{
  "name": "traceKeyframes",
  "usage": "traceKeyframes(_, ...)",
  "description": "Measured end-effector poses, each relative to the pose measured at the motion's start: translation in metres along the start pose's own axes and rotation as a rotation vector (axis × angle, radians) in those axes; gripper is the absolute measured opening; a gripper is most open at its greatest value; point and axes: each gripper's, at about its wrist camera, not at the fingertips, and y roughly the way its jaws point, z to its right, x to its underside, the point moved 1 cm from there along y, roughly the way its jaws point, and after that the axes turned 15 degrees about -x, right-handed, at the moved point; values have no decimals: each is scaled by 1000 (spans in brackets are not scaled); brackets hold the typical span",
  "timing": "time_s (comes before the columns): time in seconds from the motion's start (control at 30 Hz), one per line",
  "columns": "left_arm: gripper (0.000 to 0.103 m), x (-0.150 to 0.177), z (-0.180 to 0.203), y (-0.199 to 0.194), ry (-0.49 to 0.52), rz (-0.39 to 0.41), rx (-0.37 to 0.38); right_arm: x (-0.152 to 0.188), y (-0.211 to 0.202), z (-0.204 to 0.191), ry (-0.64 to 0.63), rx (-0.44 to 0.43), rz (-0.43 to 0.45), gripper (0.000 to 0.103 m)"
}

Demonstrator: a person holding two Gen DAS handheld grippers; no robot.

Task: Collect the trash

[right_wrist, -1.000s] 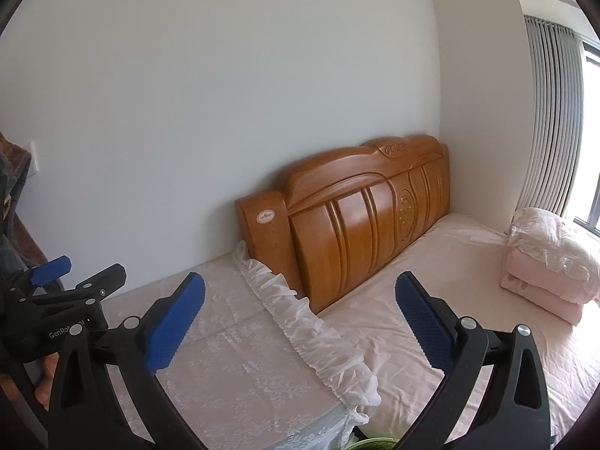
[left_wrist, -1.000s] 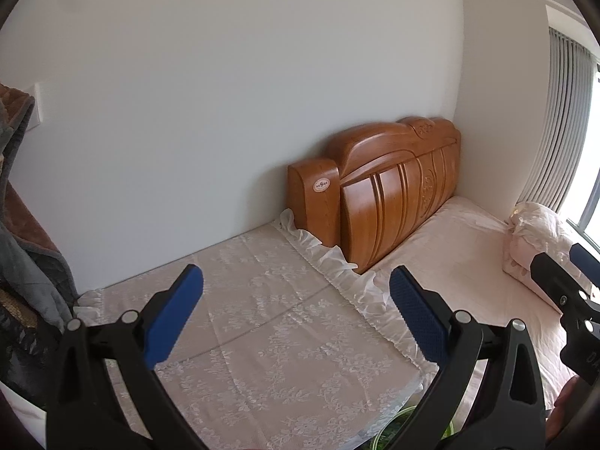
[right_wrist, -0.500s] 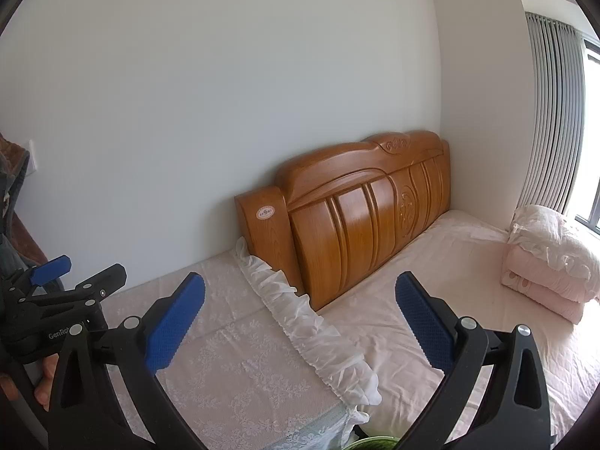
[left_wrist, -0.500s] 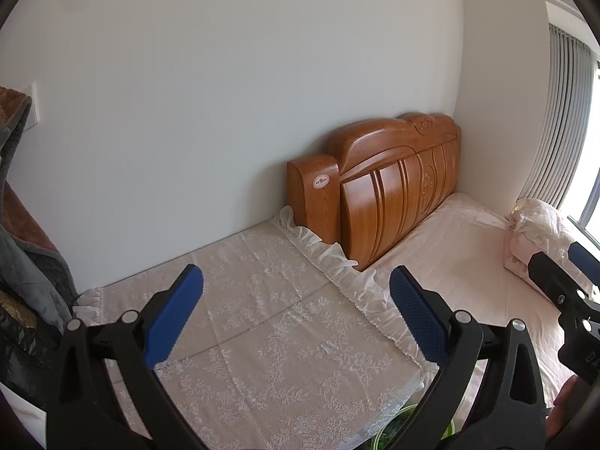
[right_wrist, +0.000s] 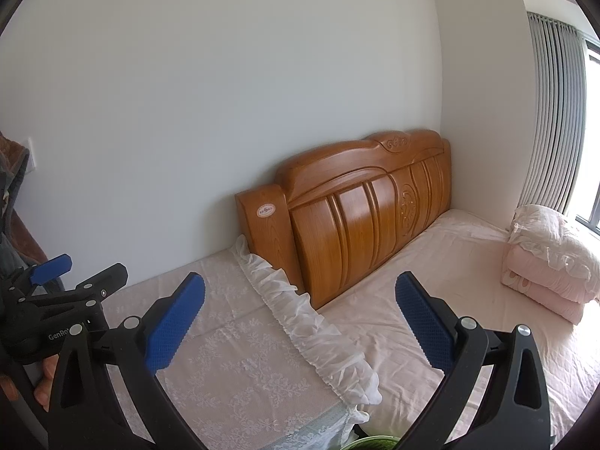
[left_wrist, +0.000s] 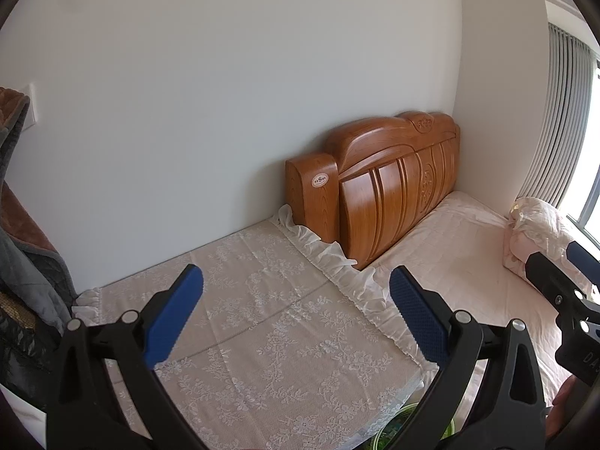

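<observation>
The left gripper [left_wrist: 296,315] is held up with its two blue pads far apart, and nothing is between them. The right gripper [right_wrist: 300,318] is the same: wide and holding nothing. Both hang over a lace cloth [left_wrist: 270,322] with a frilly edge.

The landmark is the wooden headboard [right_wrist: 360,210]. It stands against the white wall [right_wrist: 225,93]. The lace cloth lies just in front of its near end, and the frill touches the wood. A pink bed sheet [right_wrist: 442,262] spreads out from the front of the headboard. A folded pink blanket [right_wrist: 547,262] sits on that sheet, well away from the headboard, near the grey blinds [right_wrist: 555,112].

No trash shows on the cloth or the sheet. A bit of a green thing [left_wrist: 405,427] peeks up low down, past the near edge of the lace cloth, far from the headboard. I cannot tell what it is.
</observation>
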Motion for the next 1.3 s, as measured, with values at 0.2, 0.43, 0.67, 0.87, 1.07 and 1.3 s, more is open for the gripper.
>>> traceKeyframes(0.2,95,1,1,1,3,0,3,0,0,0,1,0,0,101)
traceKeyframes(0.43,95,3,3,-1,17,7,1,3,2,0,0,0,-4,101)
traceKeyframes(0.67,95,3,4,0,25,10,1,4,2,0,0,0,-5,101)
traceKeyframes(0.87,95,5,3,1,27,2,6,7,2,1,1,-1,-11,101)
traceKeyframes(1.07,95,6,3,1,36,3,-9,10,1,3,0,-8,-15,101)
traceKeyframes(1.3,95,6,3,2,38,1,-1,12,0,3,-1,-11,-20,101)
